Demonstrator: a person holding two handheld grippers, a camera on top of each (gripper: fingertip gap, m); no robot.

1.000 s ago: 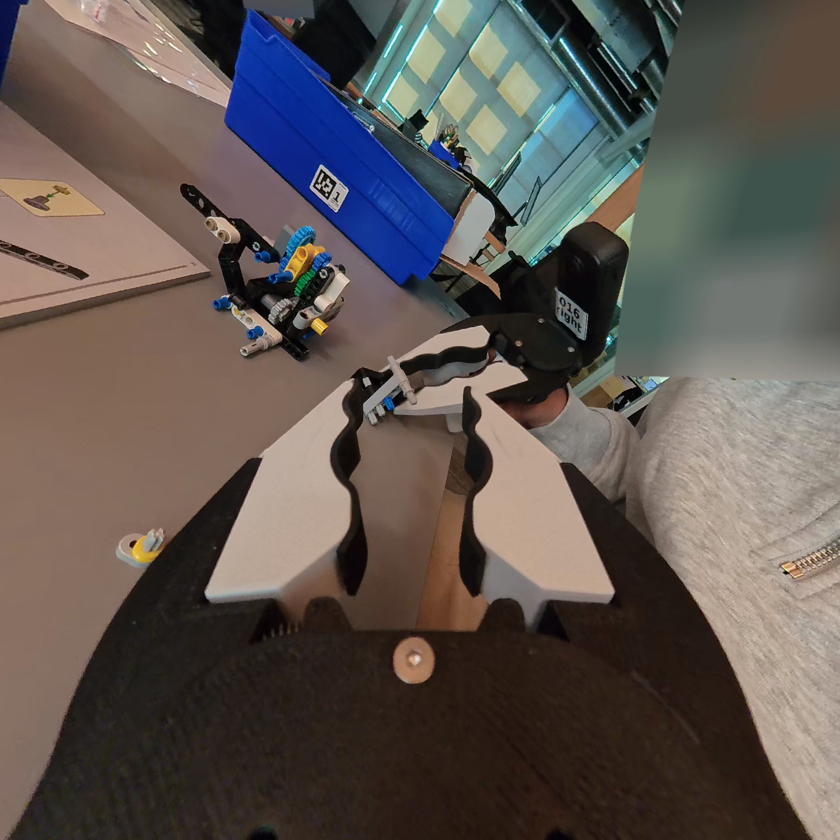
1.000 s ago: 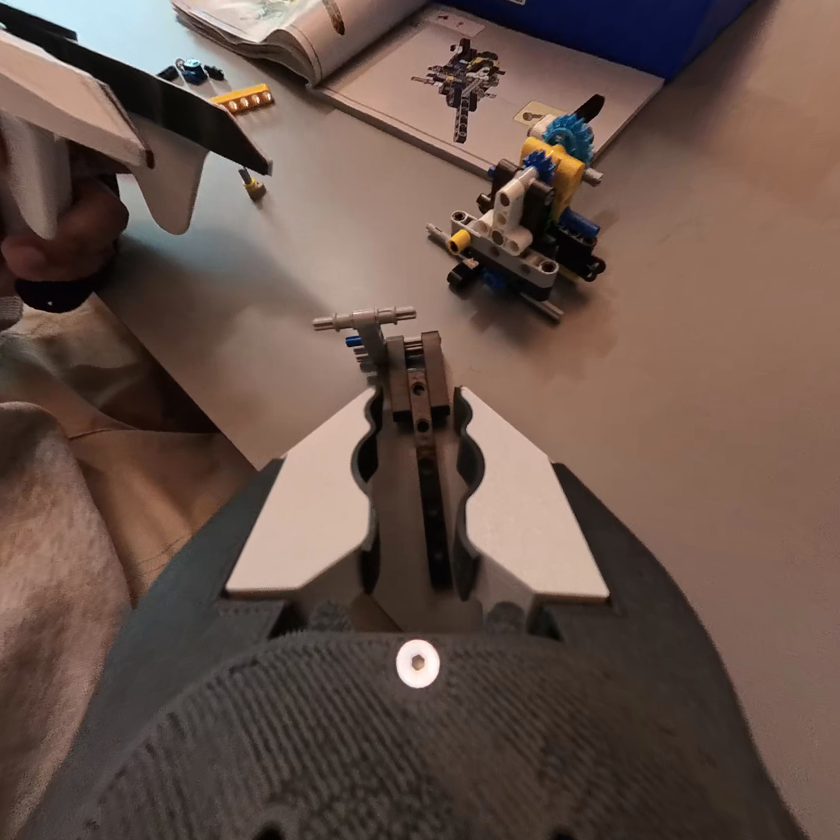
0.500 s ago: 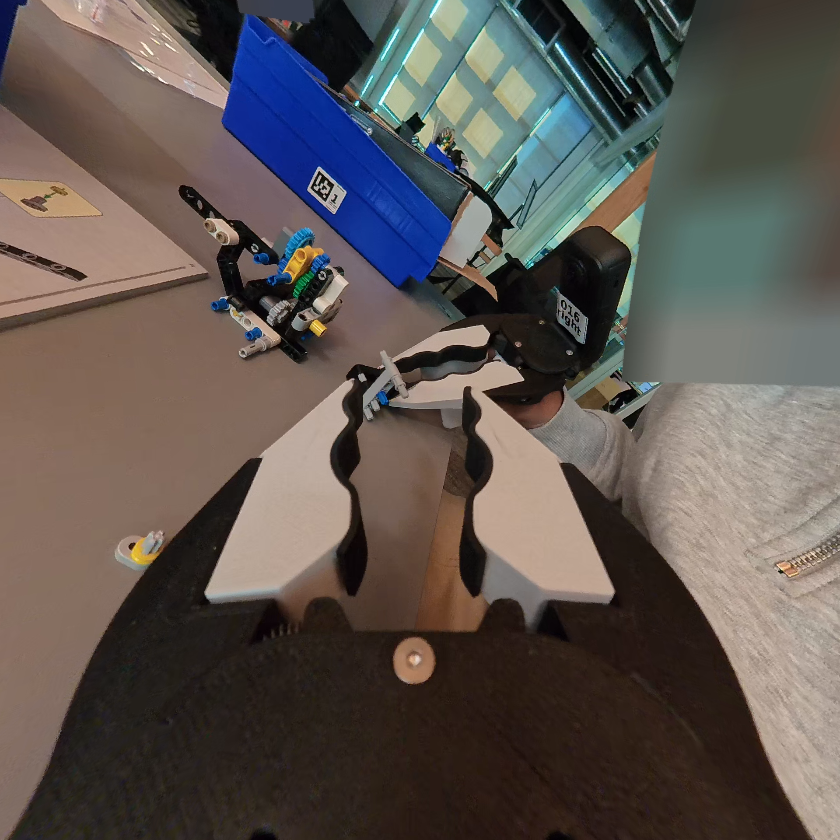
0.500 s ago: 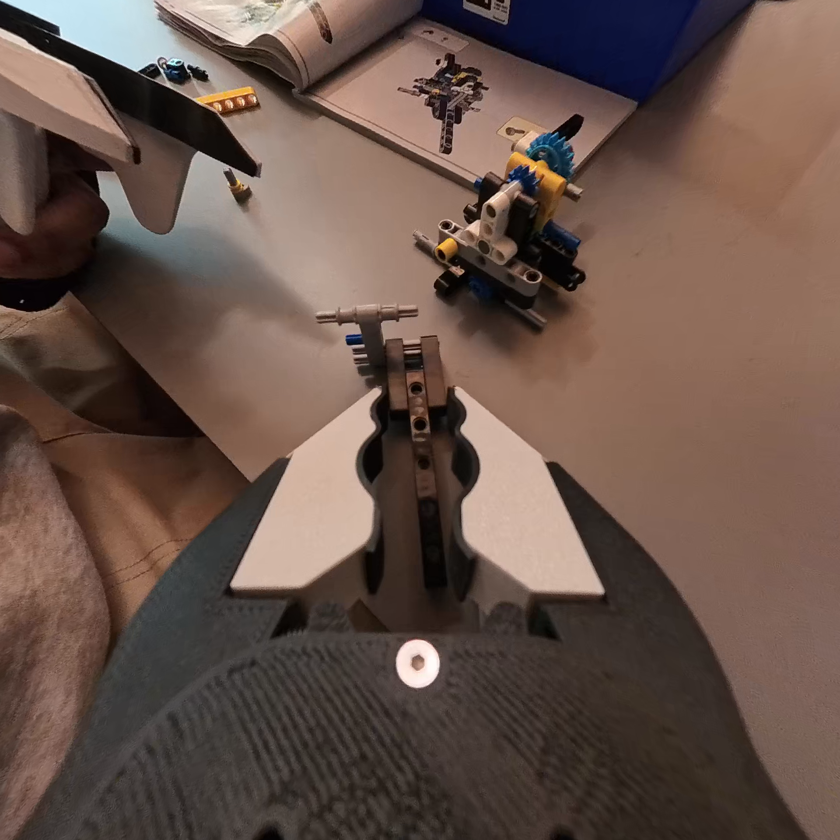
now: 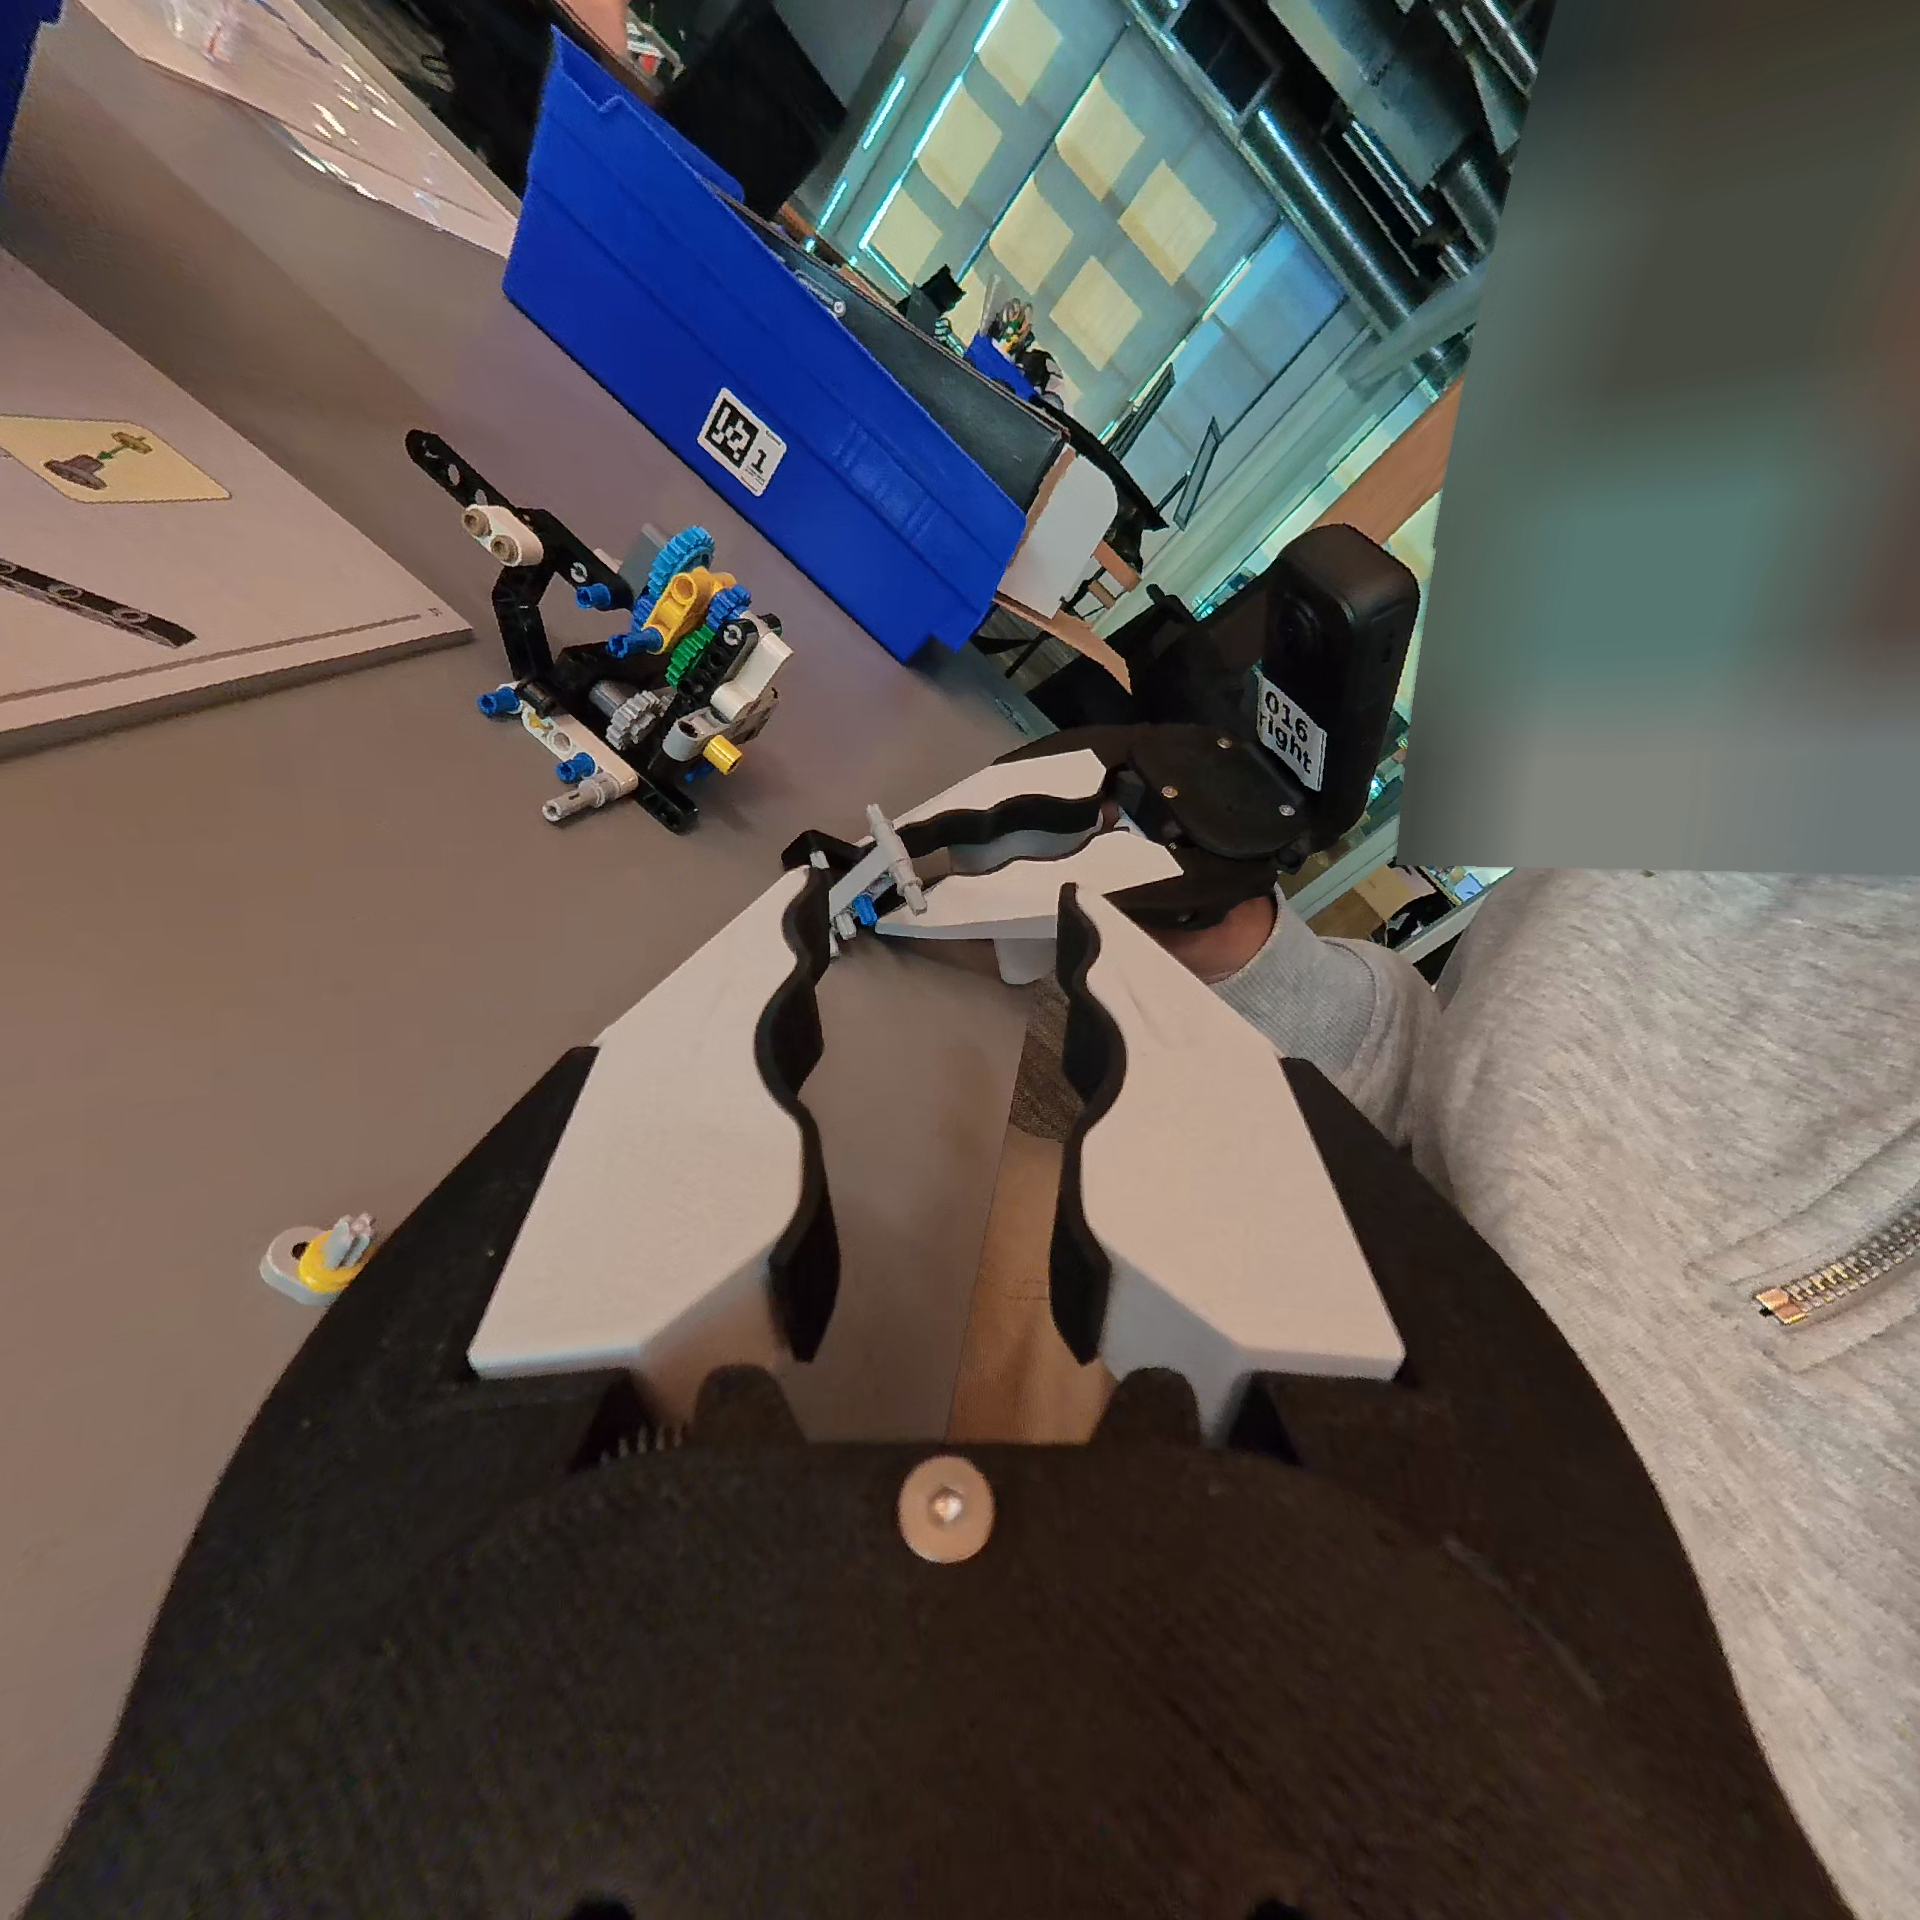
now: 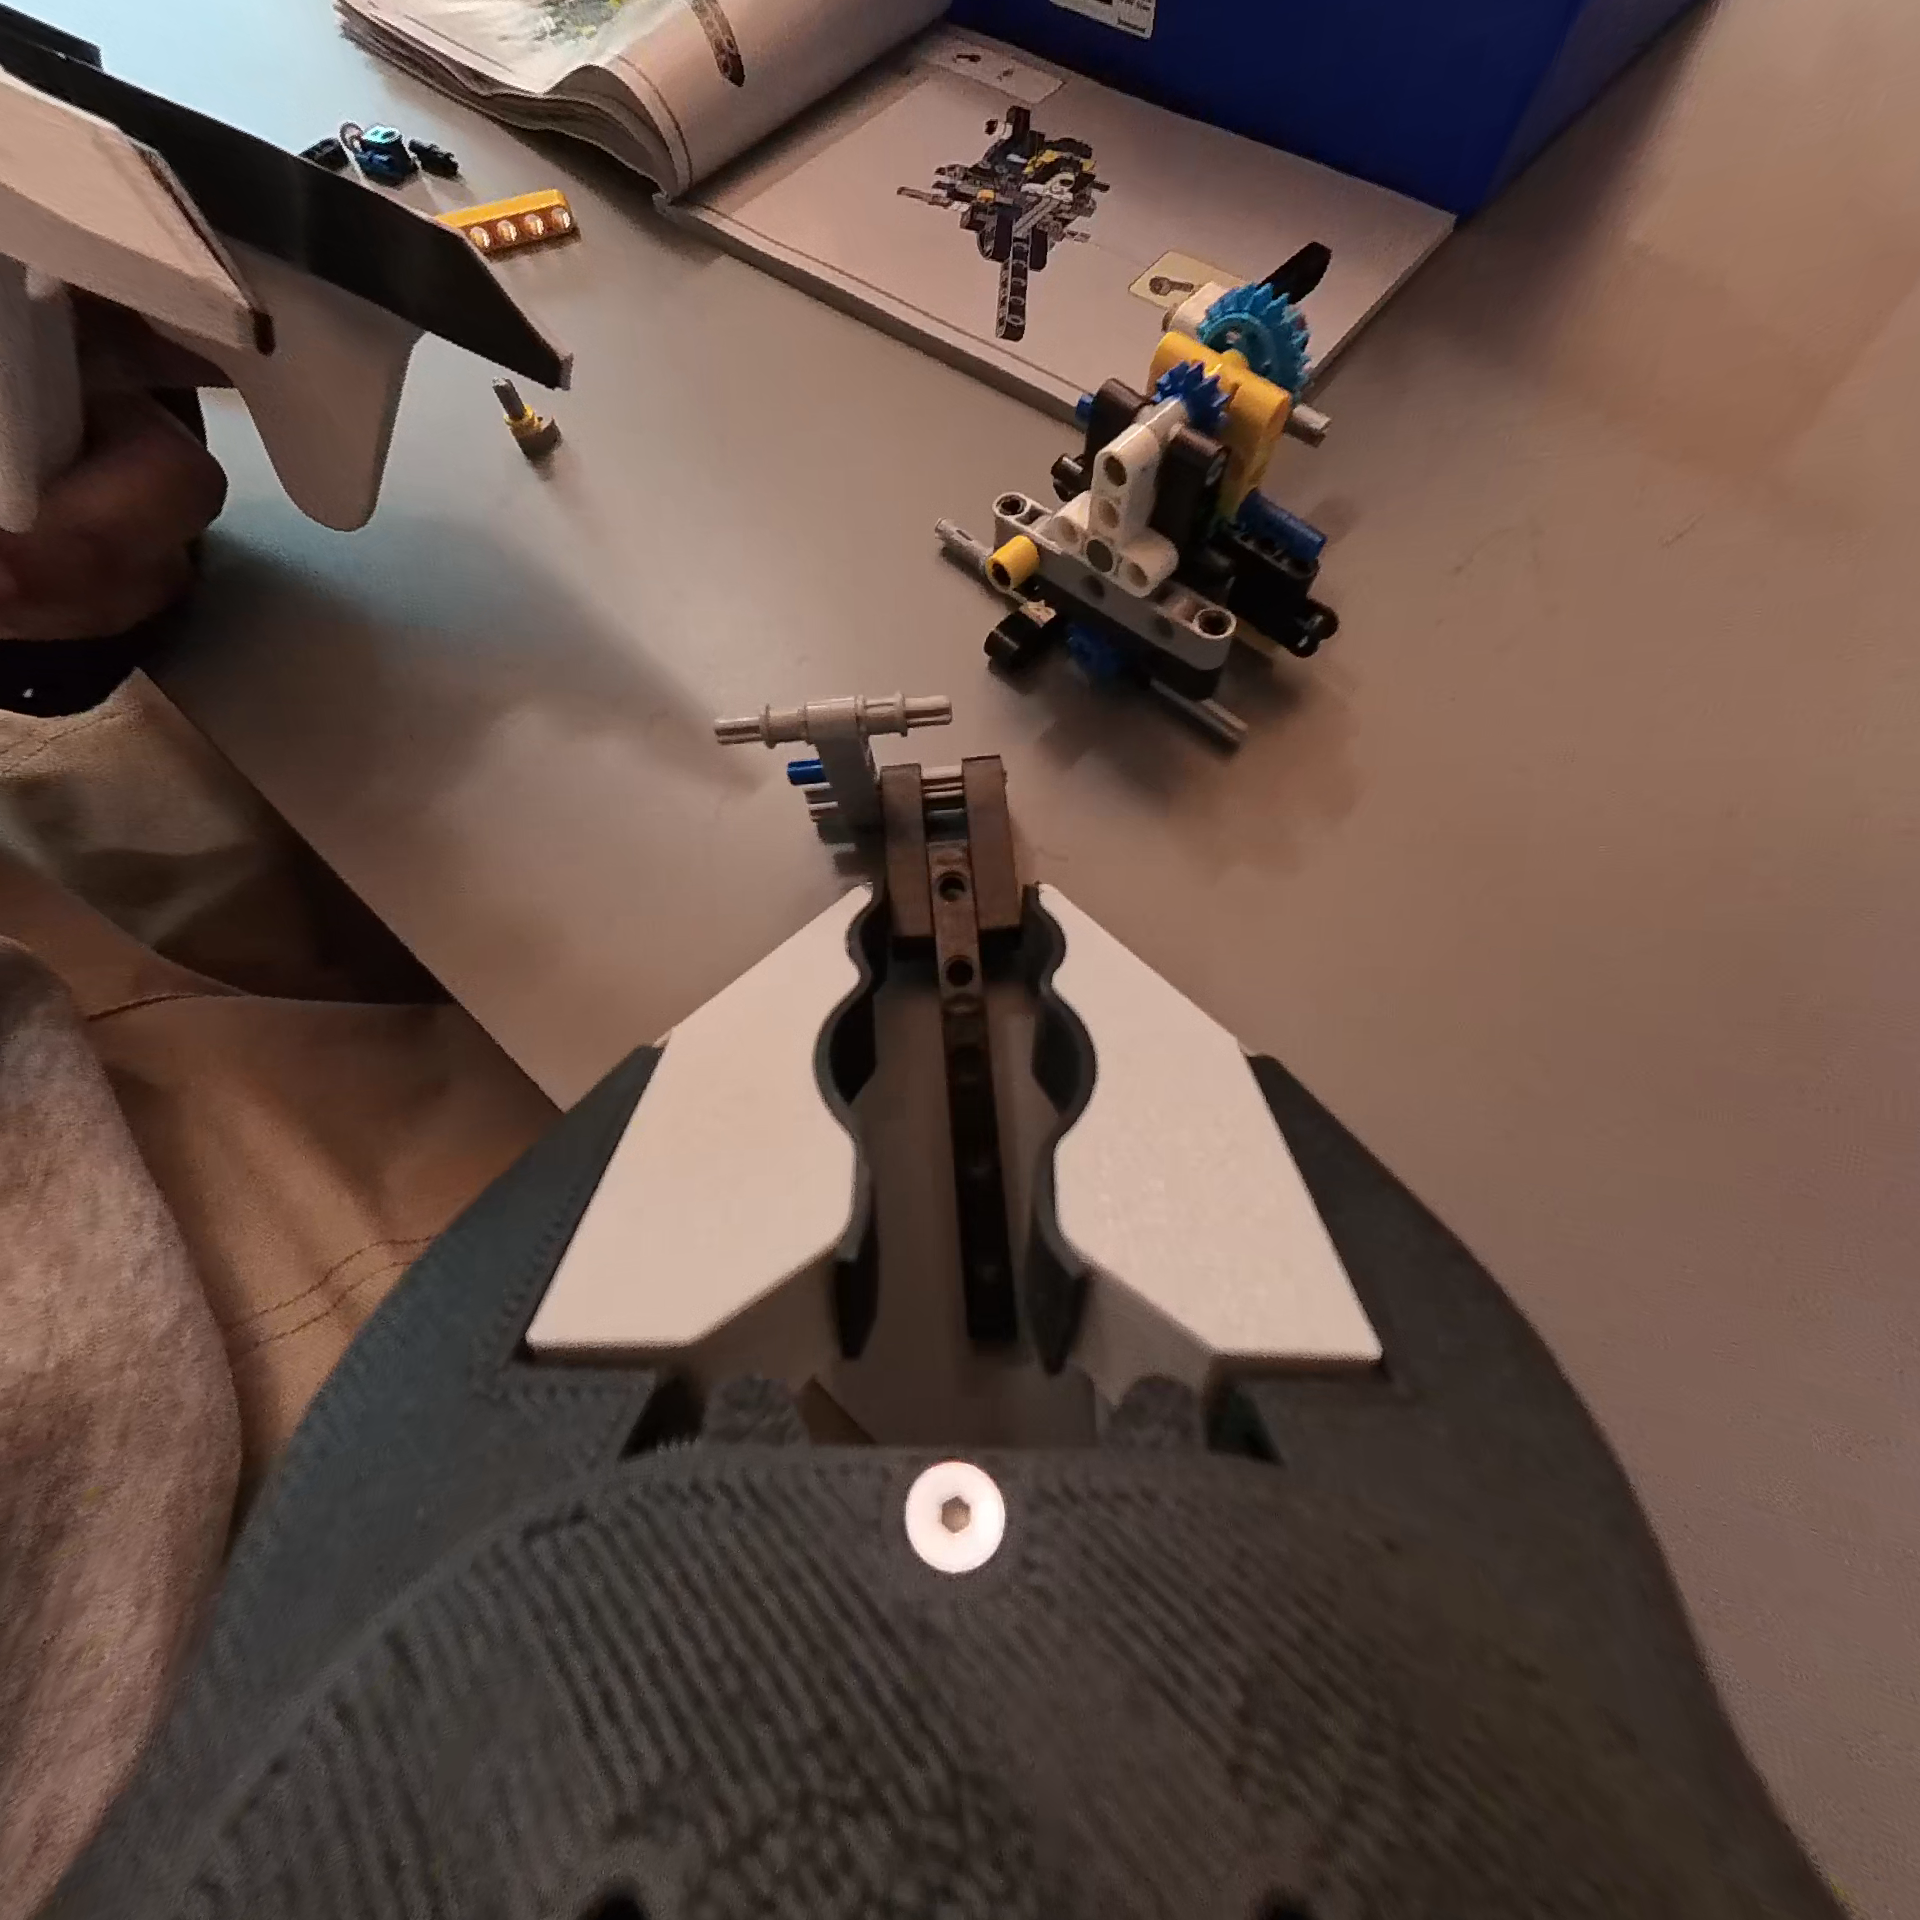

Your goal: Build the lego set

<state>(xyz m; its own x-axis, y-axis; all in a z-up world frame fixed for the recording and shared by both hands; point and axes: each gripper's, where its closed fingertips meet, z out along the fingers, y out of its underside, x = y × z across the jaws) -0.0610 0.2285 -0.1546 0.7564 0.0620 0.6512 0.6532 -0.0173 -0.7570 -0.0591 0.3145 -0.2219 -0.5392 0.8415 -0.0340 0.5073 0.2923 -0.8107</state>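
The small lego sub-assembly (image 6: pixel 940 862), a black holed beam with grey cross-axle, is pinched in the right hand-held gripper (image 6: pixel 951 904) above the grey tabletop (image 6: pixel 1558 935). At its 1 o'clock the larger lego model (image 6: pixel 1164 530) stands beside an open instruction booklet (image 6: pixel 935 197). The left hand-held gripper (image 5: pixel 935 935) hangs spread and empty. A blue bin (image 5: pixel 727 343) sits beyond; large windows (image 5: pixel 1091 208) back the room.

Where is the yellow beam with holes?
In the right wrist view, the yellow beam lies on the table at upper left, between the open booklet and the left gripper.
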